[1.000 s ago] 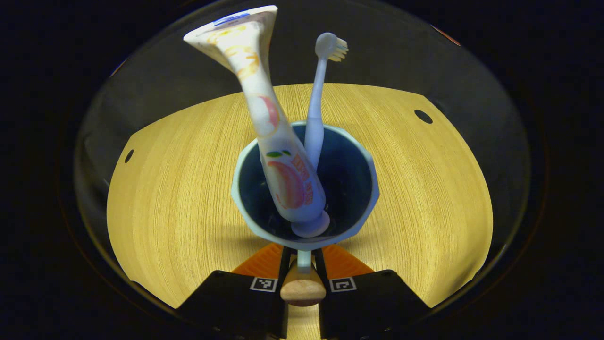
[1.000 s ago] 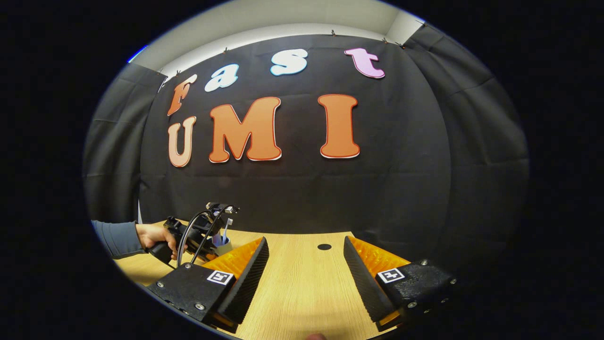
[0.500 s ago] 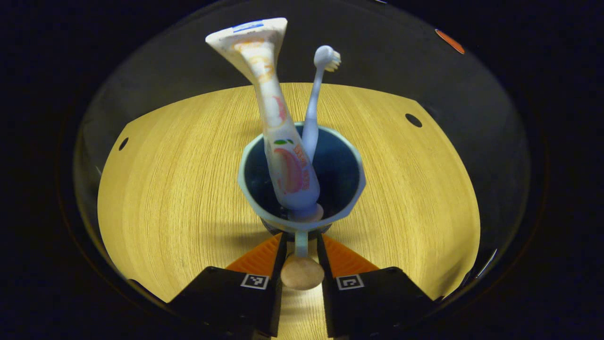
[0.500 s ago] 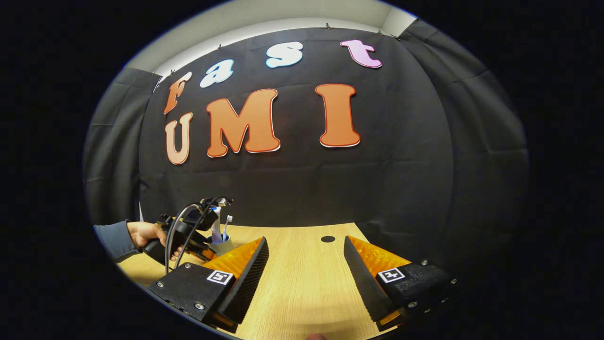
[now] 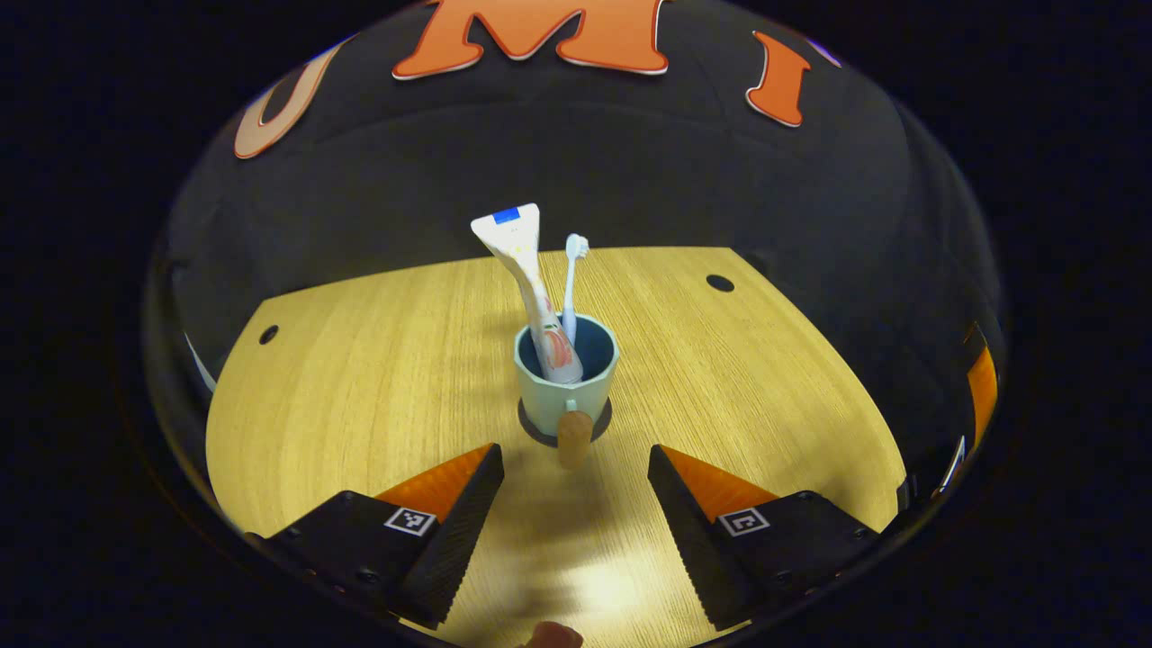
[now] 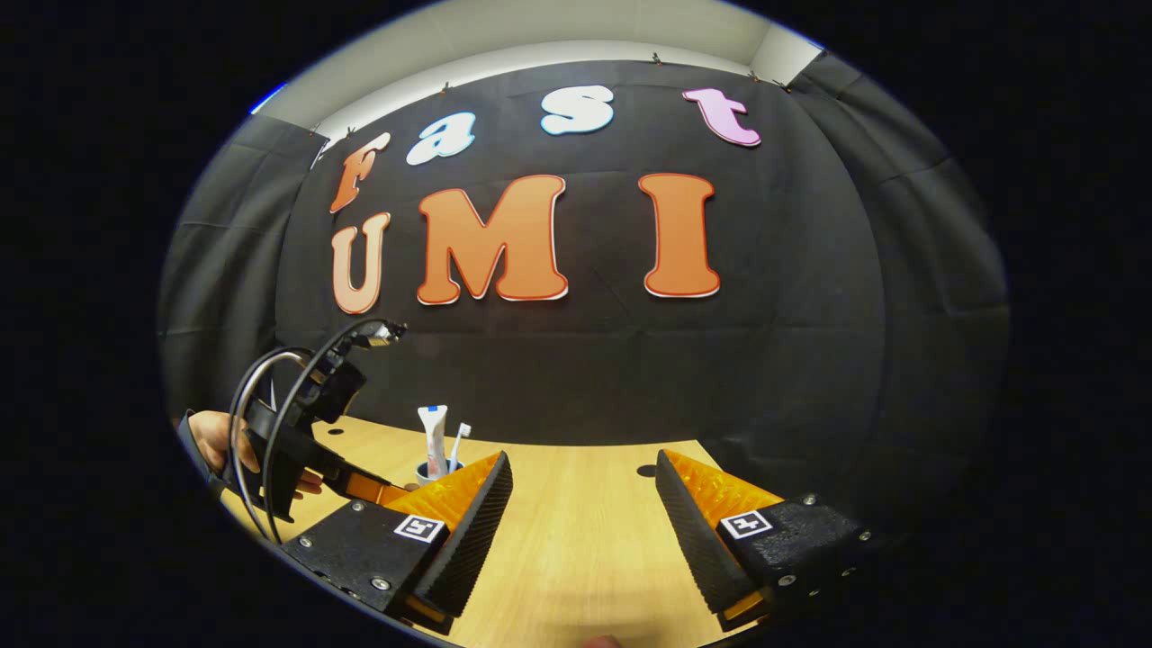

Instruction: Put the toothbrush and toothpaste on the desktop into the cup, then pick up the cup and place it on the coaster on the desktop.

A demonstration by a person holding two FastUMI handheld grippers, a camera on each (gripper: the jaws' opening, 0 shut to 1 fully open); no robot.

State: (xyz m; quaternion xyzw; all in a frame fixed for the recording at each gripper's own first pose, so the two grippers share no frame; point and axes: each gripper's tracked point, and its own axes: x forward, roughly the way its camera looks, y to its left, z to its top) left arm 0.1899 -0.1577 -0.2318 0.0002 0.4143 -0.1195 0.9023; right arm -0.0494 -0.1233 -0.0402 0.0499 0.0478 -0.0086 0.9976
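A pale green cup point(image 5: 565, 394) with a wooden handle point(image 5: 573, 438) stands upright on a dark round coaster point(image 5: 601, 426) in the middle of the wooden desktop point(image 5: 360, 378). A white toothpaste tube point(image 5: 526, 274) and a light blue toothbrush point(image 5: 571, 281) stand inside it, leaning apart. My left gripper point(image 5: 574, 481) is open just in front of the handle, touching nothing. In the right gripper view the cup point(image 6: 428, 470) shows small at the left, with the toothpaste tube point(image 6: 434, 436) and toothbrush point(image 6: 457, 441) in it. My right gripper point(image 6: 583, 493) hangs open over bare desktop with nothing between its fingers.
The left gripper point(image 6: 297, 432) and the hand point(image 6: 211, 439) holding it appear at the left in the right gripper view. Dark round holes point(image 5: 719, 283) point(image 5: 268, 335) mark the desktop's far corners. The black cloth wall rises just behind the desk's far edge.
My left gripper has opened, let go of the cup's handle and pulled back. The cup now stands on the coaster. The right gripper has barely moved.
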